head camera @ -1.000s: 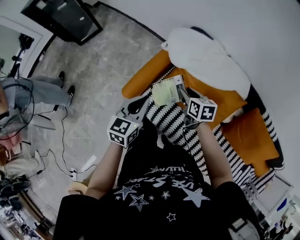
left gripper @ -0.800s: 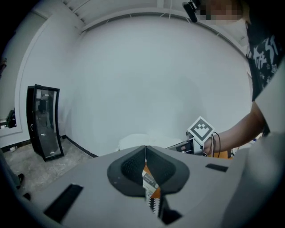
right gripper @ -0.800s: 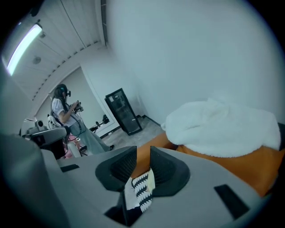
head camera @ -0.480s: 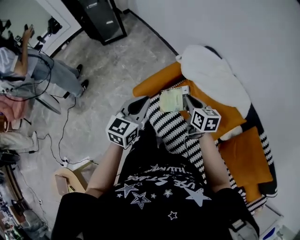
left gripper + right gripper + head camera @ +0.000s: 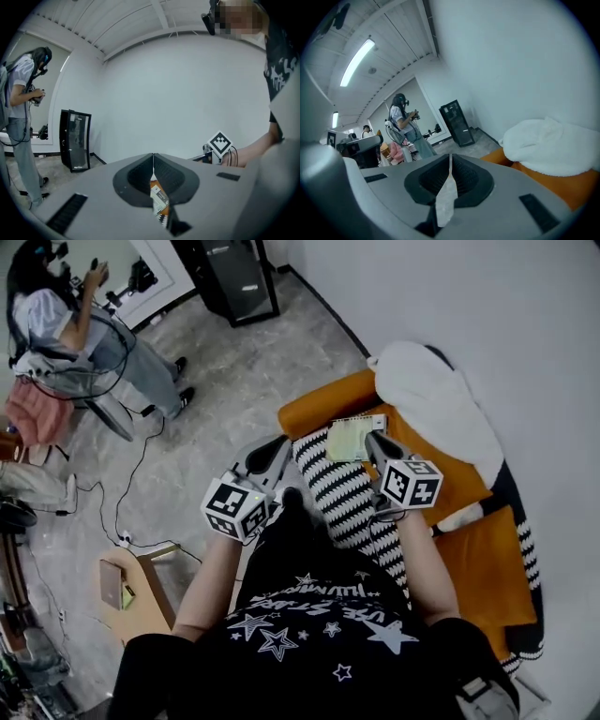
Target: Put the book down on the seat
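Note:
The book (image 5: 352,440), pale green, lies across the striped cushion (image 5: 347,498) and the orange seat (image 5: 441,465). My right gripper (image 5: 372,439) is at the book's right edge. In the right gripper view its jaws (image 5: 450,166) are closing tight on a thin pale edge of the book (image 5: 446,199). My left gripper (image 5: 279,444) hangs left of the book, clear of it. In the left gripper view its jaws (image 5: 153,161) are shut and hold nothing; the book (image 5: 159,200) shows through the gap below them.
A white fluffy cushion (image 5: 436,399) lies on the seat's back beside the wall. On the floor to the left are a black cabinet (image 5: 234,277), a standing person (image 5: 66,324), trailing cables (image 5: 131,484) and a small wooden table (image 5: 131,592).
The right gripper's jaws have come together at the book's right edge. The book has shifted a little right and lies flatter. The gap between the left gripper and the book has grown.

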Motion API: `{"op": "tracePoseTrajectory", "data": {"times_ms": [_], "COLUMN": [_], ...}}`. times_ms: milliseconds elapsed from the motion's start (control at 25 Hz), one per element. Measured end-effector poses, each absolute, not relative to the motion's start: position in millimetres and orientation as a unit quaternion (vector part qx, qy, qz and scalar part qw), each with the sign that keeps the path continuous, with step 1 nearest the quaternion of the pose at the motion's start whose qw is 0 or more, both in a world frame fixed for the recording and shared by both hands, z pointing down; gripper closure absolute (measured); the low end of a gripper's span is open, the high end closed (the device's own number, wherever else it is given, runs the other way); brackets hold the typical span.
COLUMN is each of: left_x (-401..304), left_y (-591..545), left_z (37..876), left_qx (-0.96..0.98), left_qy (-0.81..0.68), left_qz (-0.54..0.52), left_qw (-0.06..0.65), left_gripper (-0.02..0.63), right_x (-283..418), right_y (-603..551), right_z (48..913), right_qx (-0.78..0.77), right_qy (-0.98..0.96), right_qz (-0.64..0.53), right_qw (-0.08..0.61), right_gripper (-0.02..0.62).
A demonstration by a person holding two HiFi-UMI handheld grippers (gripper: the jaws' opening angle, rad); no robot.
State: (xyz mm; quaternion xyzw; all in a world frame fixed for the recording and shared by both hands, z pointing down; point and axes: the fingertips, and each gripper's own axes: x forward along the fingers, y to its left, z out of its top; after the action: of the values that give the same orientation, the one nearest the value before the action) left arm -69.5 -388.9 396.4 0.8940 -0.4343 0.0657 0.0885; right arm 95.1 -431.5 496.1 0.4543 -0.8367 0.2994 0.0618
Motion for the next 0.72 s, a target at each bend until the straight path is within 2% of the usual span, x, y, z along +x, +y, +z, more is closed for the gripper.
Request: {"op": "tracePoseTrajectory", "data": {"times_ms": [200,400,720], "left_x": [-87,-111,-166], "left_y": [-370,-353,-304], "left_z": [401,399,383], "left_qx": [0.879,0.866,0.847], "left_qy": [-0.463,-0.485,-0.52], "left_qz": [0.062,0.056,0.034], "left_qw": [0.093,0.104,0.101], "left_gripper": [0.597,0.597,0.597], "right_x": [58,26,-30], "right_y": [-415,-406,-379], "right_z": [484,461,448], "right_qx": [0.403,0.362,0.331], "right_qy": [-0.87,-0.899,-0.914], "right_qz": [0.274,0.242,0.222], "right_qw": [0.075,0.052,0.073], "right_gripper": [0.557,0.558,0.56]}}
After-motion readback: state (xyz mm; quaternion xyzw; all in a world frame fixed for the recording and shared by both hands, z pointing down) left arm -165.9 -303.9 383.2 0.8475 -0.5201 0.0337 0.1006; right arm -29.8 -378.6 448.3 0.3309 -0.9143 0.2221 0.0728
